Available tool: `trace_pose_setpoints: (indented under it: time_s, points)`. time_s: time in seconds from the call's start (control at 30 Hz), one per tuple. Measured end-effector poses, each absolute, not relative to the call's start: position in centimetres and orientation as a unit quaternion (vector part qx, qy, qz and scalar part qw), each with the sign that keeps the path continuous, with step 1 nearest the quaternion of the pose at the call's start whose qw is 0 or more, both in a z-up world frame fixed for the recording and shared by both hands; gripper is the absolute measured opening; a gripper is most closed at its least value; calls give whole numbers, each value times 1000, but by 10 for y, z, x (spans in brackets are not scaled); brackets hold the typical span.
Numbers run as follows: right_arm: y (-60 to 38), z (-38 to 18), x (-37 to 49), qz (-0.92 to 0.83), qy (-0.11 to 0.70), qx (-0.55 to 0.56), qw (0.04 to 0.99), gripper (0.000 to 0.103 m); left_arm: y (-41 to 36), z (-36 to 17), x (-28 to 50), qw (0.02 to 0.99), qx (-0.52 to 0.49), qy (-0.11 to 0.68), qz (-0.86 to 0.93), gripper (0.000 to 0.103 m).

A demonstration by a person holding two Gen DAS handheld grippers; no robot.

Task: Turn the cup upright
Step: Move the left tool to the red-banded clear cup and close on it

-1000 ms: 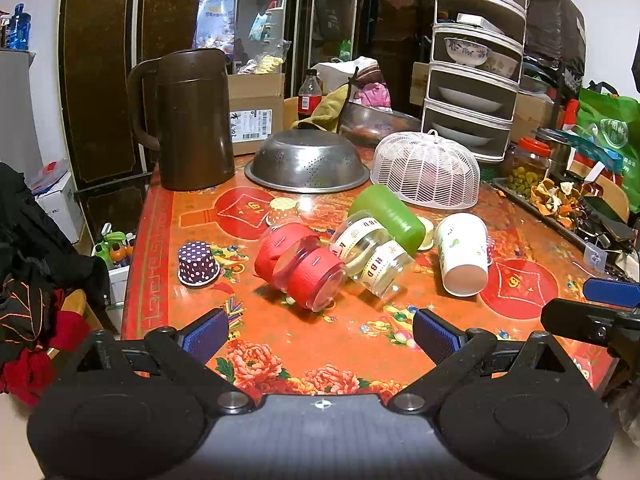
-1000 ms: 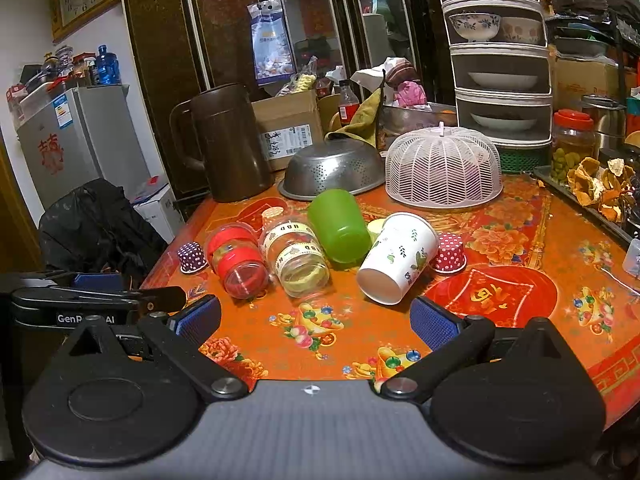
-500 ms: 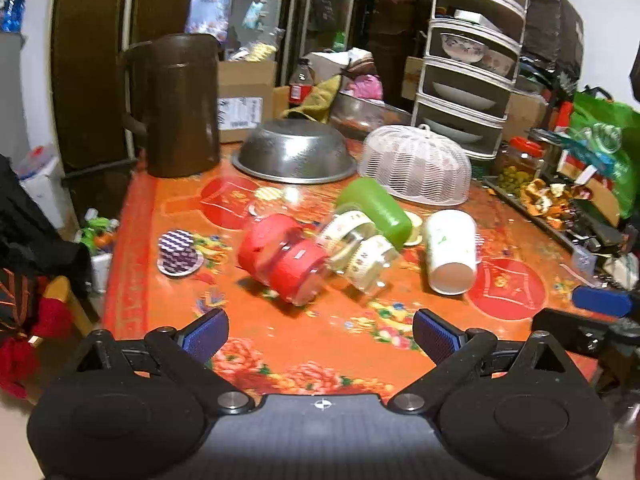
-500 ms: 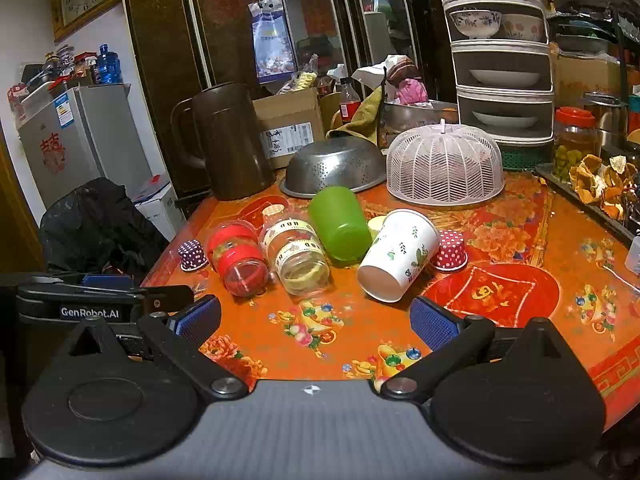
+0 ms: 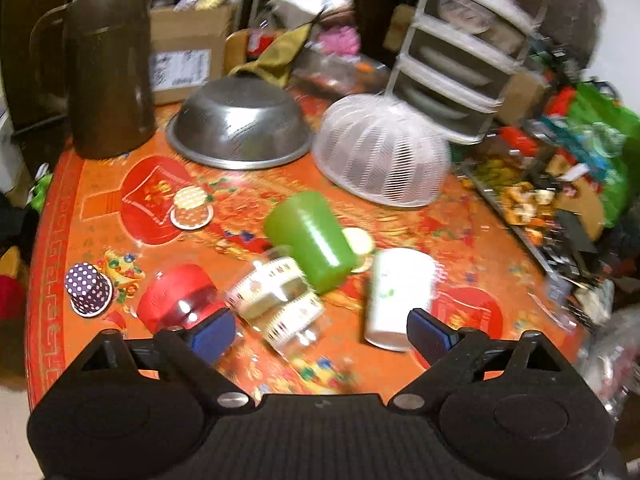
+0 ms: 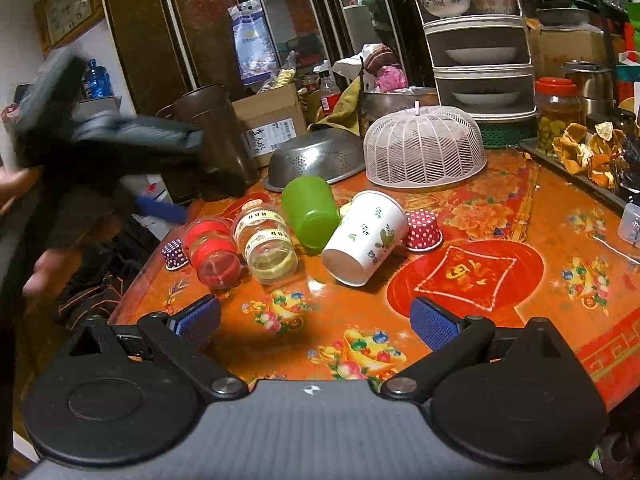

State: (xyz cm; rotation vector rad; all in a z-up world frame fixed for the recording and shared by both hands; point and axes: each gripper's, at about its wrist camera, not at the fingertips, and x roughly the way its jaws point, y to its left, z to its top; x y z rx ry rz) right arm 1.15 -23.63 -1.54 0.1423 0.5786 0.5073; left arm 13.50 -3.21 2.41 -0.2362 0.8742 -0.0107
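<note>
Several cups lie on their sides on the orange table (image 6: 480, 320): a white paper cup (image 6: 362, 238) (image 5: 398, 298), a green cup (image 6: 310, 216) (image 5: 310, 234), a clear glass with a patterned band (image 6: 266, 242) (image 5: 280, 296) and a clear glass with a red band (image 6: 212, 250) (image 5: 178, 298). My left gripper (image 5: 320, 330) is open and empty, just above the two glasses. It also shows blurred at the left of the right wrist view (image 6: 120, 160). My right gripper (image 6: 316, 320) is open and empty, in front of the cups.
A brown jug (image 5: 108, 72), an upturned steel colander (image 5: 238, 124) and a white mesh food cover (image 5: 380, 152) stand behind the cups. Small paper cupcake cups (image 5: 88, 290) (image 6: 422, 230) sit around them. A drawer rack (image 6: 476, 40) and a cluttered tray (image 6: 580, 152) are at the right.
My left gripper has risen, moved forward over the table and tilted down toward the glasses. The right gripper has barely moved. The cups have not moved.
</note>
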Motion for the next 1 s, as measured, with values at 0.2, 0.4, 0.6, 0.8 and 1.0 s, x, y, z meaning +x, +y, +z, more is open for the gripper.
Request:
trace_pose_setpoints:
  time_s: [0.2, 0.4, 0.6, 0.8, 1.0]
  points:
    - [-252, -22, 14, 254, 286, 73, 921, 102, 4, -6, 147, 876, -157, 452, 65, 85]
    - [-255, -28, 24, 261, 292, 82, 916, 102, 32, -27, 151, 859, -194, 461, 109, 85]
    - [-252, -30, 26, 270, 294, 79, 914, 102, 40, -42, 159, 847, -220, 469, 119, 84]
    - [-250, -31, 27, 268, 296, 77, 913, 102, 47, -56, 162, 836, -250, 475, 115, 67]
    - [-245, -29, 26, 268, 297, 72, 914, 102, 46, -54, 150, 843, -238, 470, 103, 61]
